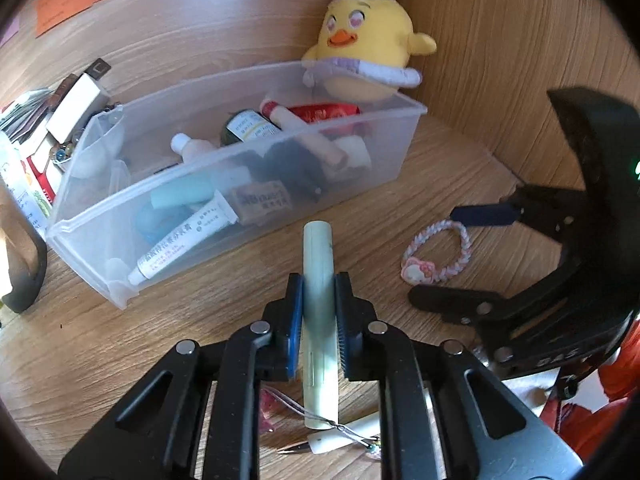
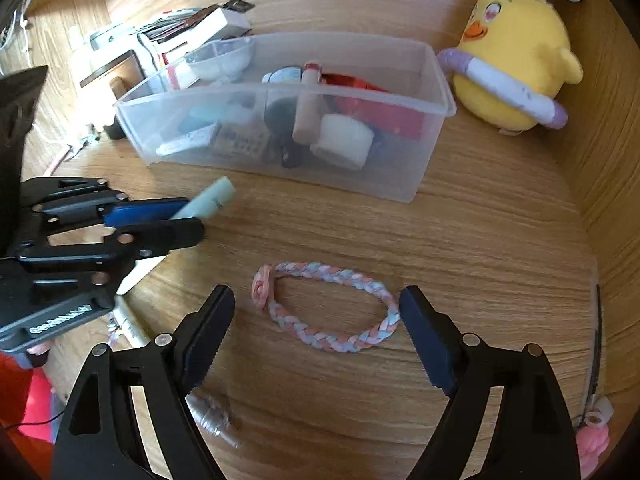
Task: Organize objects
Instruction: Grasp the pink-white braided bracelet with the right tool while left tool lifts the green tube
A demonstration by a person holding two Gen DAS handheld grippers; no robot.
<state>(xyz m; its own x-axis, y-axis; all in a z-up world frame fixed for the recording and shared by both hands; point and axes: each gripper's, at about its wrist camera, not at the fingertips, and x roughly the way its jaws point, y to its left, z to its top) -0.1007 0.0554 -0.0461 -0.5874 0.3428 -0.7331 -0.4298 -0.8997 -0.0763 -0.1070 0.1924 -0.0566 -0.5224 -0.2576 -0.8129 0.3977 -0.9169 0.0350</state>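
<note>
Jaws of the left gripper (image 1: pixel 318 308) clamp a pale tube (image 1: pixel 318 280); the right gripper (image 2: pixel 316 320) gapes around the bracelet (image 2: pixel 332 308). Closing too high could miss that flat braid.

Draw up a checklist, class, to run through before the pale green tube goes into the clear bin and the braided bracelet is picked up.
1. Left gripper clamped on pale green tube: ok.
2. Tube sits straight between the pads: ok.
3. Clear bin has a free spot for the tube: cannot tell, it looks crowded.
4. Right gripper open: ok.
5. Braided bracelet lies flat between its fingers, untouched: ok.
6. Bracelet clear of other items on the wooden desk: ok.
</note>
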